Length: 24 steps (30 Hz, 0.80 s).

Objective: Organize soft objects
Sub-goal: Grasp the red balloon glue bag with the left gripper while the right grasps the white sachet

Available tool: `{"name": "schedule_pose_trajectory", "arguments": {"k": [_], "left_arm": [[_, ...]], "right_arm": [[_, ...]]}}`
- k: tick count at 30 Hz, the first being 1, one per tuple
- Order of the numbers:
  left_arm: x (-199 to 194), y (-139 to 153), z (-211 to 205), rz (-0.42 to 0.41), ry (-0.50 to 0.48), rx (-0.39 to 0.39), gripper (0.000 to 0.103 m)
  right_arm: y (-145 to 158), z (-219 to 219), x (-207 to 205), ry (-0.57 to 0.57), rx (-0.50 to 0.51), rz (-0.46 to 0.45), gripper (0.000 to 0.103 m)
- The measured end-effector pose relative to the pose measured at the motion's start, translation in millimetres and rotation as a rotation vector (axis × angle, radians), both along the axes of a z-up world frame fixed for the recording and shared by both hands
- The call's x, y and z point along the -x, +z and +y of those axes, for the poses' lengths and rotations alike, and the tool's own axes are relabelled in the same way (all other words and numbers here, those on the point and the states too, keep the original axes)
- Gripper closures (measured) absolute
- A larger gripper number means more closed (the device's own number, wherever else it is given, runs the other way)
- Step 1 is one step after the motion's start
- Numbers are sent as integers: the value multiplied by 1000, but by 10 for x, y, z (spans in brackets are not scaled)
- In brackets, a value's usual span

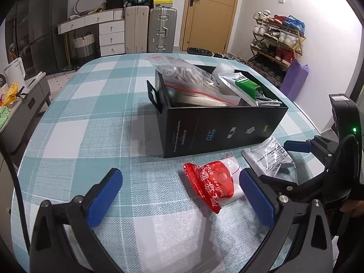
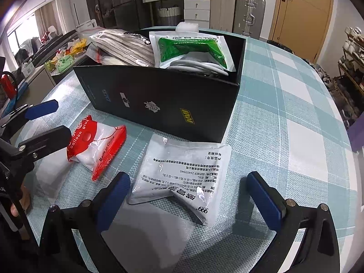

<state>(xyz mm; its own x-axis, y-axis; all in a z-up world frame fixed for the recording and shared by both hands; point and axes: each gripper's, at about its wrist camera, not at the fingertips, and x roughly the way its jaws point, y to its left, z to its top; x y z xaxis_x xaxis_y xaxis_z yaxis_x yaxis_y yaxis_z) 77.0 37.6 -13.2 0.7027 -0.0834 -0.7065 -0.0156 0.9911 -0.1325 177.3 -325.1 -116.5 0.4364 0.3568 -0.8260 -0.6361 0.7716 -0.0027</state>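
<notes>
I am holding both grippers low over the teal-and-white checked tablecloth, just in front of the open black cardboard box, which is already carrying a clear zip bag of pale strips and a green-and-white foil pouch. My left gripper is hanging with its blue-padded jaws spread wide and gripping nothing; the red-and-white plastic balloon-glue packet is lying flat on the cloth between them, close to the right-hand pad, its long axis running from the box toward me and slanting slightly rightward. My right gripper is likewise standing wide open and empty, with the flat white printed medicine sachet lying between its pads, nearer the left one. That sachet is lying with its long axis pointing from me toward the box, one near corner curling up, its far edge just beside the box wall. The two packets are sitting near each other without touching
</notes>
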Motion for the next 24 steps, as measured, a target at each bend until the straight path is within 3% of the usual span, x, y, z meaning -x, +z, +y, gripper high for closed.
{"name": "schedule_pose_trajectory", "arguments": {"k": [11, 14, 16, 21, 24], "left_arm": [[12, -48, -21, 15, -1, 12, 0], [12, -58, -21, 19, 2, 14, 0], [8, -58, -35, 21, 2, 6, 0], [9, -41, -72, 20, 4, -10, 0], [-7, -29, -119, 26, 9, -15, 0]], "right_arm": [[-5, -35, 90, 13, -10, -12, 1], [18, -59, 104, 16, -18, -23, 11], [39, -45, 109, 19, -22, -29, 25], [69, -67, 117, 40, -26, -27, 41], [80, -73, 136, 63, -21, -32, 45]]}}
